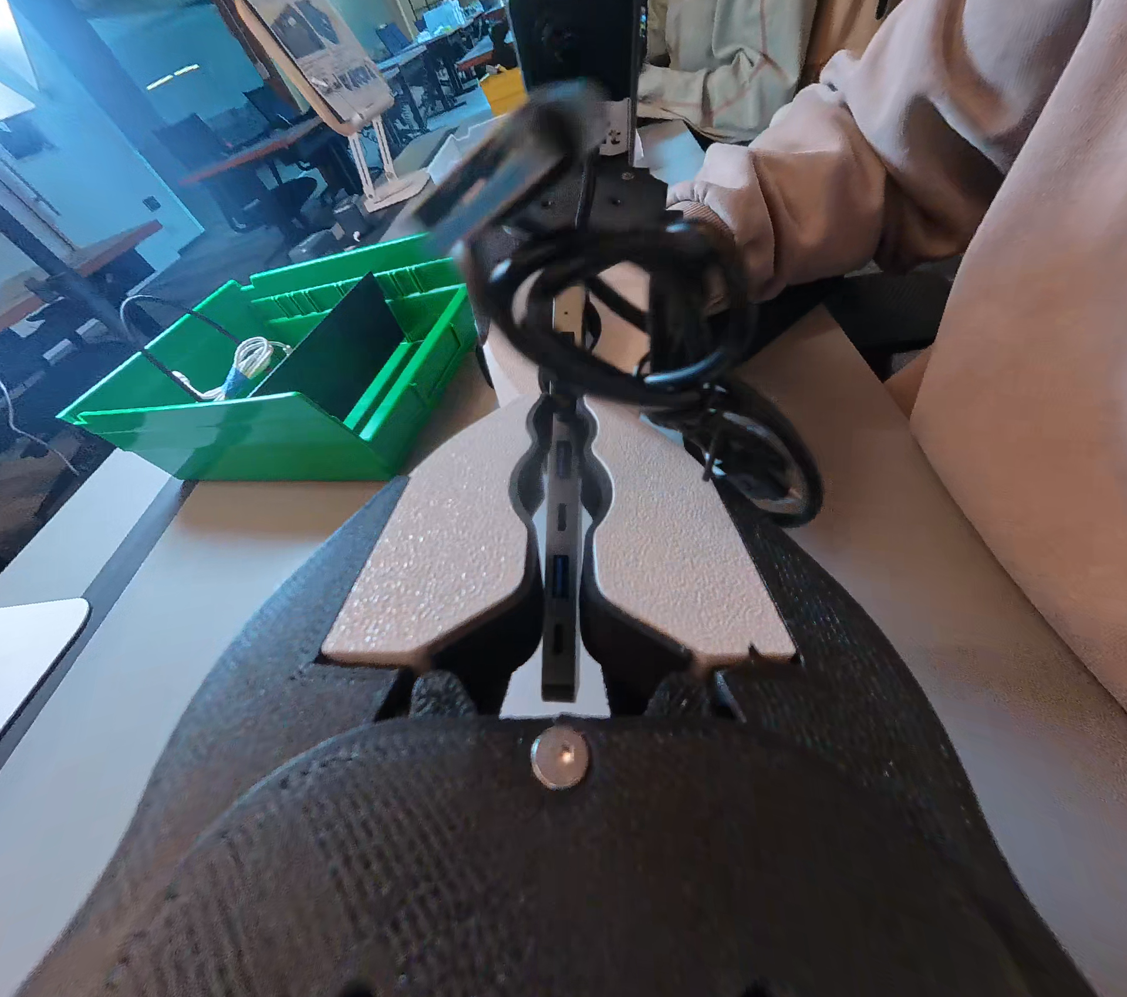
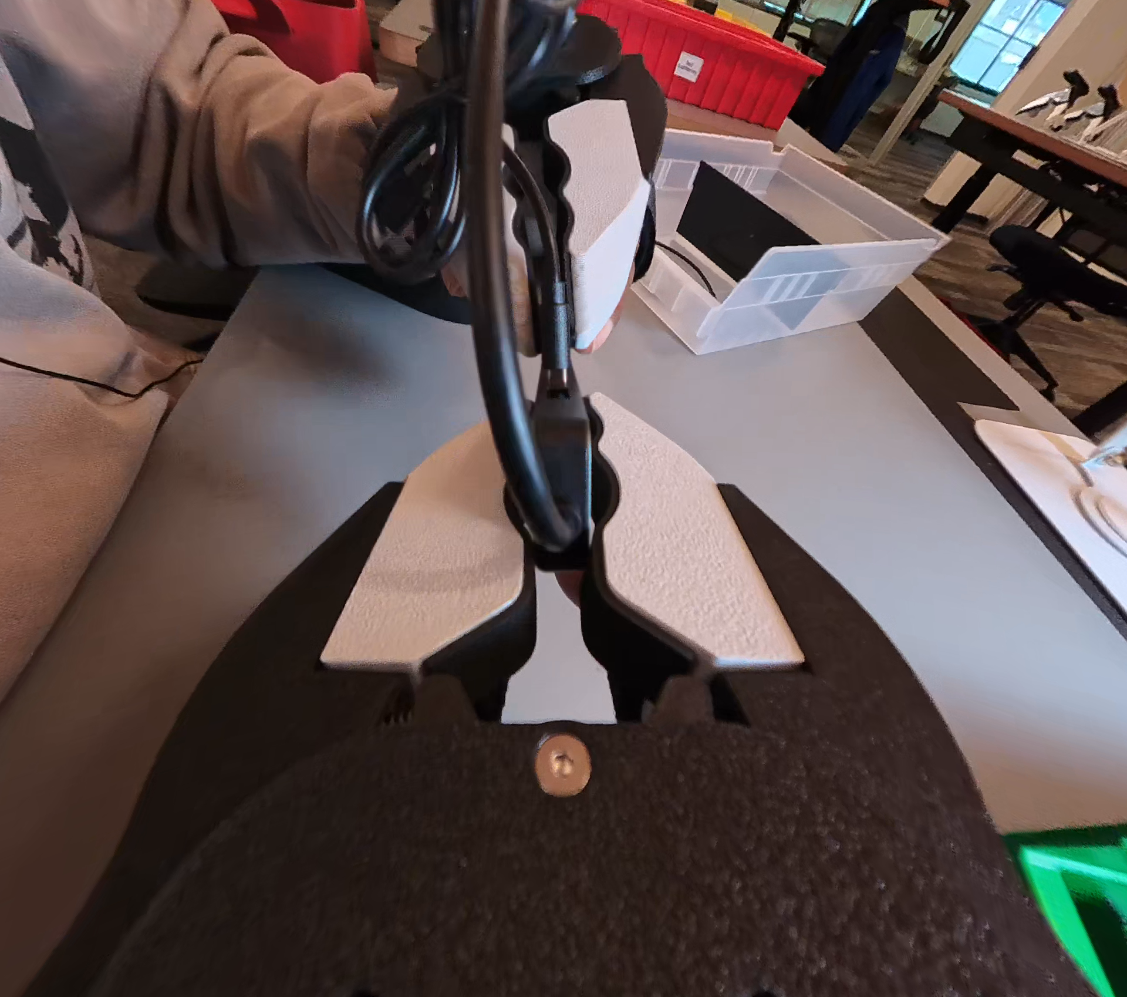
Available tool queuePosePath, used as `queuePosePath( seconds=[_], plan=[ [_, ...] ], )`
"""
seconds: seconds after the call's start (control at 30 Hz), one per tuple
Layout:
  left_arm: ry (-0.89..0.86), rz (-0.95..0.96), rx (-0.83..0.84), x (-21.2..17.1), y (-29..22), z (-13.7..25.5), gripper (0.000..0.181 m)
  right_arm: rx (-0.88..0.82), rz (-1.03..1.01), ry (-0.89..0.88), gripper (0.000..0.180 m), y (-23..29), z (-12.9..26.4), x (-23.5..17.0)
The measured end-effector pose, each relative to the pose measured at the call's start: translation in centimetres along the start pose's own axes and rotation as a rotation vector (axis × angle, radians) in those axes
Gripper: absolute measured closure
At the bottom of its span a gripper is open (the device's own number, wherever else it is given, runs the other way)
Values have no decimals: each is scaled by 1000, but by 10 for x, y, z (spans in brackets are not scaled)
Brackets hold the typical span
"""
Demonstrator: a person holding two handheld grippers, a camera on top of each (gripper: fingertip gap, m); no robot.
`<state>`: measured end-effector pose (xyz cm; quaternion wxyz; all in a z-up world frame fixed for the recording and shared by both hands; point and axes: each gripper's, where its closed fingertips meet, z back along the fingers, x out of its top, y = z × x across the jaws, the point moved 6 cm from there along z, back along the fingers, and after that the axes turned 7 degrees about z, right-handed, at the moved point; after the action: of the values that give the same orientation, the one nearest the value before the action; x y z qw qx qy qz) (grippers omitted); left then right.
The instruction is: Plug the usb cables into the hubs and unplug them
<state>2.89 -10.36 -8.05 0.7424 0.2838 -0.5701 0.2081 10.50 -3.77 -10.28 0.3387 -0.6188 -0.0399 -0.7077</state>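
**Hub and cable plug held up, one in each gripper**

We see the slim grey metal USB hub (image 1: 560, 559) clamped edge-on between the pale textured pads of our left gripper (image 1: 560, 418), its row of ports facing the camera, one of them blue inside. The hub is held above the light grey tabletop (image 1: 244, 571) rather than lying on it. Beyond its far end hangs a coiled black USB cable (image 1: 622, 315), its loops draped in front of the other gripper and the beige sleeve (image 1: 854, 162) of the person who holds it. A blurred dark plug end (image 1: 500, 168) sticks out to the upper left of the coil.

In the right wrist view, our right gripper (image 2: 564, 418) is closed on the black moulded plug of the cable (image 2: 564, 455); the plug's tip points forward toward the left gripper (image 2: 594, 211), which shows farther off with the hub's narrow end (image 2: 560, 296) just beyond the plug tip. We cannot tell whether the two touch. The cable arcs up from the plug and bunches into loops (image 2: 415, 199) beside the grey sleeve.

Farther out, a green plastic bin (image 1: 256, 406) with a dark divider stands on the table to the left, holding a bundled white cable (image 1: 244, 364). A clear plastic bin (image 2: 793, 248) stands on the table's far side, and a red crate (image 2: 701, 46) behind it.
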Motion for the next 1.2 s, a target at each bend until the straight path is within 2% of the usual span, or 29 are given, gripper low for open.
queuePosePath(
  seconds=[0.07, 0.23, 0.33, 0.43, 0.5, 0.57, 0.87, 1.2],
  plan=[
    [21, -3, -1, 1, 0, 0, 173, 13, -25, -22, 169, 1, 0, 1],
    [120, -8, 12, -7, 0, 0, 173, 19, -16, 62, 169, 1, -4, -8],
    [95, -36, 30, -6, 1, 2, 172, 19, -25, 60, 169, 0, -5, -8],
    [30, -47, 21, 2, -2, 5, 155, 3, 19, 18, 169, 0, -6, 0],
    [8, -64, 33, 5, -3, 6, 159, -5, 51, 16, 169, 2, -7, 0],
    [8, -109, 29, 5, -7, 6, 173, -9, 67, 9, 169, 4, -6, -1],
    [62, -368, 65, 15, -28, 5, 172, -99, 318, -5, 169, 16, 1, 10],
    [55, -382, 48, 19, -31, 12, 172, -129, 367, -16, 169, 19, -3, 18]
  ],
)
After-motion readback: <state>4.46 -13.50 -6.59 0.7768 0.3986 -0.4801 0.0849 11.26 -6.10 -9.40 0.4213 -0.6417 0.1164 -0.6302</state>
